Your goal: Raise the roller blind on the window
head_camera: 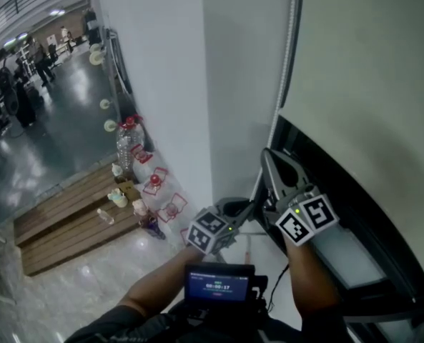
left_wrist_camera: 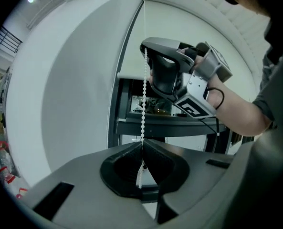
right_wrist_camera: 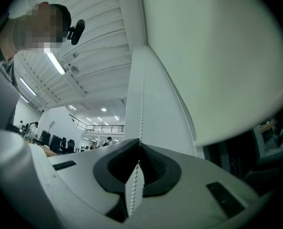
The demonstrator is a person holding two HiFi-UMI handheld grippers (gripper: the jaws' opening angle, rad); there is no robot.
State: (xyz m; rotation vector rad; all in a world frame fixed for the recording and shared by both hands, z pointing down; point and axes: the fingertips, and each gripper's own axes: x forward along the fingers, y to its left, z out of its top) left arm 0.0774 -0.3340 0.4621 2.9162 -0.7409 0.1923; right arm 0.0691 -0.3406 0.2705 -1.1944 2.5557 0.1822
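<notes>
The pale roller blind (head_camera: 369,70) hangs over the dark window (head_camera: 340,184), its lower edge slanting across the head view. A white bead chain (head_camera: 290,34) runs down beside the blind. My right gripper (head_camera: 267,153) points upward and is shut on the chain (right_wrist_camera: 141,113), and a loop of beads hangs below its jaws. My left gripper (head_camera: 254,203) sits lower on the same chain (left_wrist_camera: 143,94), shut on it with the beads pinched between the pads. In the left gripper view the right gripper (left_wrist_camera: 145,46) shows above, clamped on the chain.
A white column (head_camera: 169,84) stands left of the window. Below it, bottles and small items (head_camera: 136,184) stand on a wooden platform (head_camera: 68,220). A small screen (head_camera: 219,284) sits at the person's chest. People stand far off in the hall (head_camera: 18,77).
</notes>
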